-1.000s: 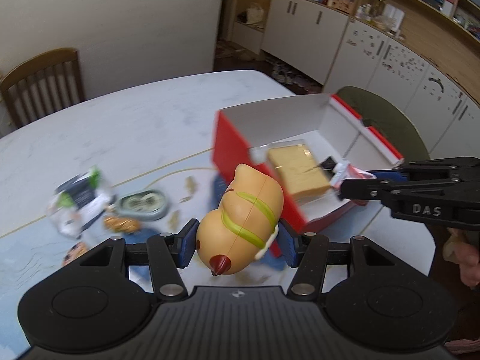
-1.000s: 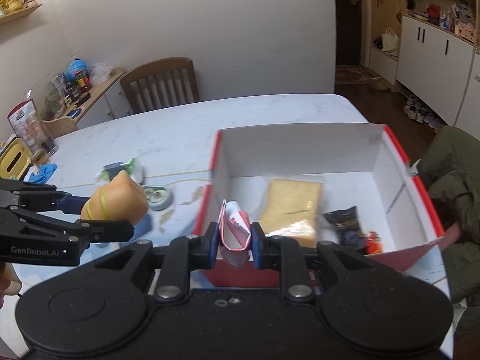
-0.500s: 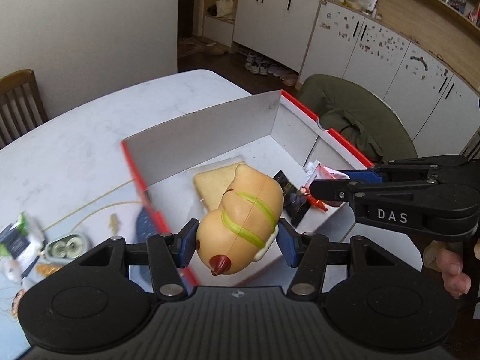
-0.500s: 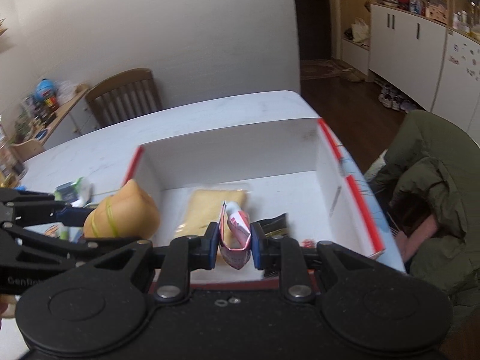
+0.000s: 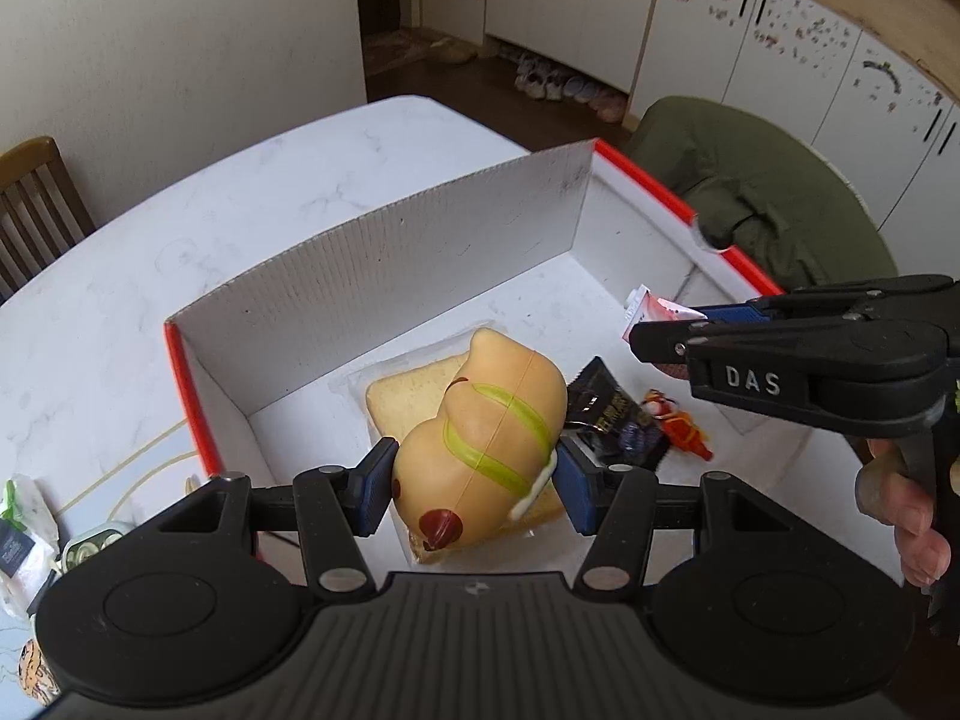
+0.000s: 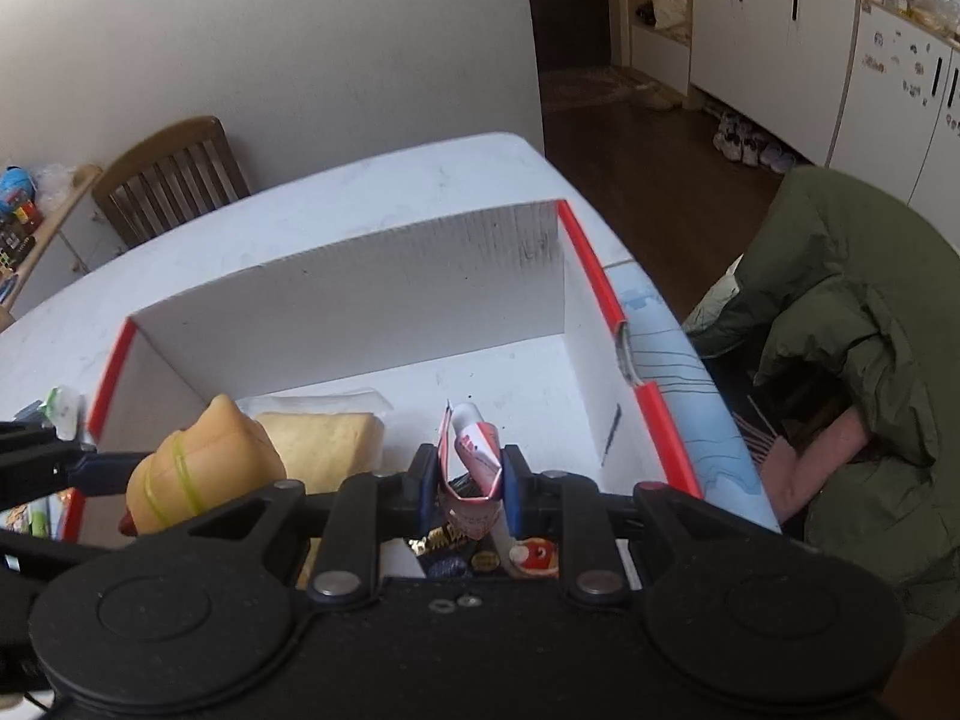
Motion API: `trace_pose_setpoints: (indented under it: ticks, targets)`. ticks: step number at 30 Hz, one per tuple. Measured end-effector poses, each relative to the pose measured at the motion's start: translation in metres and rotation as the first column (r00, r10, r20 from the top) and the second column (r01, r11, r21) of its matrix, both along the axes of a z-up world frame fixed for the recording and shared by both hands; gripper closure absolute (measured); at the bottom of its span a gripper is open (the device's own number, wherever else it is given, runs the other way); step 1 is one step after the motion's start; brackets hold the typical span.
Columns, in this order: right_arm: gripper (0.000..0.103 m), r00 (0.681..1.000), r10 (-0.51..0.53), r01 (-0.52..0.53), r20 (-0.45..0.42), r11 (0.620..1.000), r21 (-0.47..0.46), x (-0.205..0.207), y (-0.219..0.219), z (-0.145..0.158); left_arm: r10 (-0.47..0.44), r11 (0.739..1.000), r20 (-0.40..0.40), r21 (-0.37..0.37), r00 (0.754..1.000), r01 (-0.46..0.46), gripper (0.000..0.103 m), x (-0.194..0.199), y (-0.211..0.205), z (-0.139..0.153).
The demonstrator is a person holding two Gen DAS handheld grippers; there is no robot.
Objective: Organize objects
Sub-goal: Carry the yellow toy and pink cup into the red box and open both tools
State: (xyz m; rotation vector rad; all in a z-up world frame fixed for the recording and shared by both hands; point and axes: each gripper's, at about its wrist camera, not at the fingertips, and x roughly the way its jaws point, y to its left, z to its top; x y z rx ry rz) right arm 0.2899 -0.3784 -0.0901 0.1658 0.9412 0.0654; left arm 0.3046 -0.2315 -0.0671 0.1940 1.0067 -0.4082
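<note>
Both grippers now carried from beside to over the red-edged white cardboard box. Left gripper clamping yellow hot-dog squeeze toy above wrapped bread; right gripper pinching crumpled pink-white packet. Depositing step; next, lower inside box, spread fingers.

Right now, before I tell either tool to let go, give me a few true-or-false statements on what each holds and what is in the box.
1. The left tool grips the hot dog toy. True.
2. The right tool is empty. False: it is shut on a pink and white packet.
3. Wrapped bread lies in the red and white box. True.
4. The box holds nothing else. False: a dark snack packet and a small orange item lie there too.
</note>
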Motion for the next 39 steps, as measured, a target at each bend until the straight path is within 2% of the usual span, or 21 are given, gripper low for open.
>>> trace_pose_setpoints:
  ticks: [11,17,25,27,29,37,39]
  targets:
    - [0.082,0.995,0.035,-0.040,-0.095,0.998,-0.051,0.029,0.016,-0.023,0.000,0.999,-0.044,0.051,0.999,0.003,0.049,0.021,-0.012,-0.024]
    - [0.078,0.991,0.042,-0.047,-0.127,0.998,-0.036,0.032,0.014,-0.022,-0.007,0.999,-0.052,0.052,0.999,0.010,0.048,0.023,-0.014,-0.028]
    - [0.073,0.991,0.060,-0.066,-0.121,0.997,-0.048,0.027,0.013,-0.017,-0.032,0.999,-0.061,0.040,0.998,0.035,0.047,0.020,-0.014,-0.031]
    - [0.072,0.991,0.065,-0.071,-0.115,0.996,-0.049,0.024,0.012,-0.014,-0.032,0.999,-0.057,0.019,0.998,0.033,0.038,0.018,-0.011,-0.030]
    - [0.071,0.991,0.066,-0.072,-0.113,0.996,-0.050,0.021,0.011,-0.013,-0.031,0.999,-0.050,-0.008,0.998,0.031,0.033,0.014,-0.007,-0.028]
    - [0.068,0.993,0.074,-0.080,-0.092,0.995,-0.064,0.005,0.006,0.000,-0.063,0.998,0.014,-0.030,0.998,0.063,0.033,-0.004,-0.001,-0.013]
    - [0.062,0.993,0.077,-0.083,-0.087,0.994,-0.065,0.000,0.005,0.005,-0.064,0.997,0.025,-0.041,0.998,0.065,0.033,-0.009,0.002,-0.008]
